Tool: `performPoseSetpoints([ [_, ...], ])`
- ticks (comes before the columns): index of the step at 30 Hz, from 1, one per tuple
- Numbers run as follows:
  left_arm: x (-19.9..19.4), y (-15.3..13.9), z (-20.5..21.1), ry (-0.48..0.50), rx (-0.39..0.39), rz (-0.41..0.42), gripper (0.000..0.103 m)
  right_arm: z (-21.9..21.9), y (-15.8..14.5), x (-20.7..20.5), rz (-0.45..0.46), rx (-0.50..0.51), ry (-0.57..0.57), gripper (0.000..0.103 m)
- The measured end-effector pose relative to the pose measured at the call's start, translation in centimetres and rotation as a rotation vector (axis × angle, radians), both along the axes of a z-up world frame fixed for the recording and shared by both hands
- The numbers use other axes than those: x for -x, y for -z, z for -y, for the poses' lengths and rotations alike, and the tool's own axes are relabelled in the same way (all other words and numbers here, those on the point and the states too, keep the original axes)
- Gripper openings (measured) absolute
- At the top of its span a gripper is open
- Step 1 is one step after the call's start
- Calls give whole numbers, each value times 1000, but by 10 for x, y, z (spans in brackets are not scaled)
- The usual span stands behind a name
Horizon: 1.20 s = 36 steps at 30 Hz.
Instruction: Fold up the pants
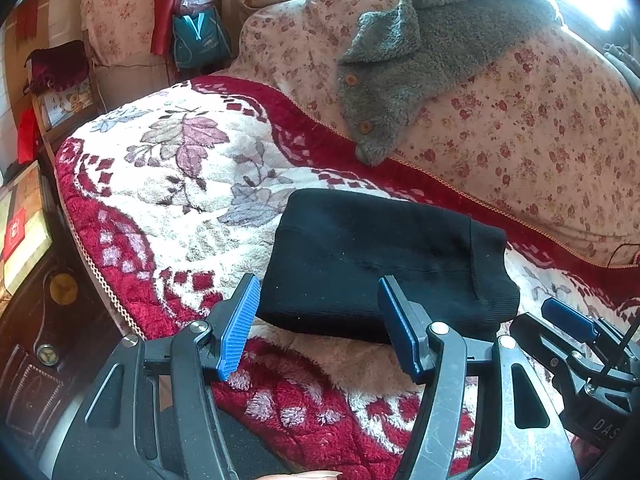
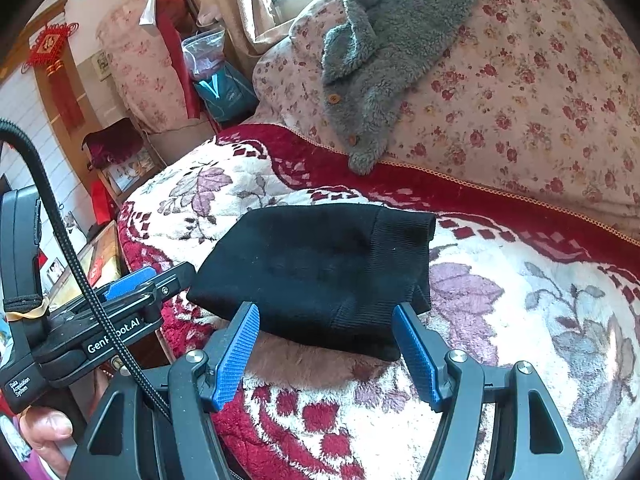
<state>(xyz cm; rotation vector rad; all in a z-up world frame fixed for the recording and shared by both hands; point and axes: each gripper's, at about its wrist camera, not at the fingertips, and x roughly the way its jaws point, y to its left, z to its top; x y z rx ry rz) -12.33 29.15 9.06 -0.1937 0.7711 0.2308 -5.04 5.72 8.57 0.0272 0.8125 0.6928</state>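
The black pants lie folded into a compact rectangle on the red and white floral blanket; their ribbed end points right. They also show in the right wrist view. My left gripper is open and empty, just in front of the pants' near edge. My right gripper is open and empty, also just before the near edge. The right gripper shows at the lower right of the left wrist view. The left gripper shows at the left of the right wrist view.
A grey fleece jacket lies over a floral quilt pile behind the pants. The bed's left edge drops to a dark wooden cabinet. A teal bag hangs at the back.
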Motion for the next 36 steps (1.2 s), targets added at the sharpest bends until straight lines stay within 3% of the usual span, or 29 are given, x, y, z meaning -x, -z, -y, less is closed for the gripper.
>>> performPoseSetpoints([
  [36, -10, 16, -10, -10, 19, -29, 62, -15, 14, -10, -34, 13, -15, 67],
])
